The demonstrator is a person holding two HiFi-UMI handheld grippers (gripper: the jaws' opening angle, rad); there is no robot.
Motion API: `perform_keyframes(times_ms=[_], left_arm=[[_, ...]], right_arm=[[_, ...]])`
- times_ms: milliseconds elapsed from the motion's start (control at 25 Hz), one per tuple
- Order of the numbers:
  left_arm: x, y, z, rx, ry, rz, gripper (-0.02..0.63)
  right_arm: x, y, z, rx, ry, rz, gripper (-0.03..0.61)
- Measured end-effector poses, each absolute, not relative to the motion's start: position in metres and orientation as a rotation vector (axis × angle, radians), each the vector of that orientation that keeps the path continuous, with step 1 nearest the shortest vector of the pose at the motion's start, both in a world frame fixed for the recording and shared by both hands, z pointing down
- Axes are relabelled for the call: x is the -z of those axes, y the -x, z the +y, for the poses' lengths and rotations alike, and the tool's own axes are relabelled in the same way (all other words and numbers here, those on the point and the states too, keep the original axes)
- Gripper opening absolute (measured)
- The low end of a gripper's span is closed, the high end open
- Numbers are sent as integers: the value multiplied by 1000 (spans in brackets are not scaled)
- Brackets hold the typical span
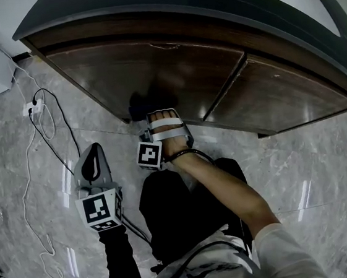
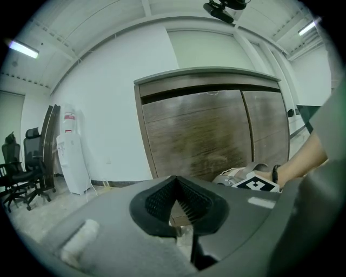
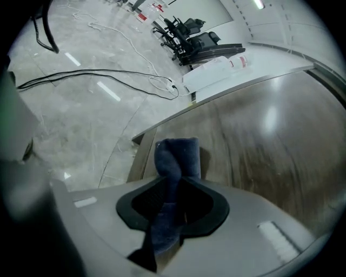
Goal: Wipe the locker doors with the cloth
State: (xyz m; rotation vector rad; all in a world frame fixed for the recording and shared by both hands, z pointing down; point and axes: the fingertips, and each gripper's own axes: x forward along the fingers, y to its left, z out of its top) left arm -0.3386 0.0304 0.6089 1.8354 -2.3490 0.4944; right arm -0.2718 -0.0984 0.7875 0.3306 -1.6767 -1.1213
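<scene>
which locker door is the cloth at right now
The left-hand door in the head view: the right gripper holds the blue cloth at its lower edge. Nothing is near the right-hand door.

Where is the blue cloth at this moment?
In the right gripper view, the blue cloth is pinched in the right gripper, its bunched end by the lower edge of the wooden locker door, near the floor.

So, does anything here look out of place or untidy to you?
Yes: loose cables sprawl over the floor beside the locker, a trip risk. The cloth in the right tongs is twisted into a rope, not spread flat.
</scene>
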Motion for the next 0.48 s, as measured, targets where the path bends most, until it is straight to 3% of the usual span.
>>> perform_keyframes(times_ms=[480], left_arm=[[-619,353,46,-496,-1759,-2384,3]], right_arm=[[-852,290,-99,1024,-244,-1631,87]])
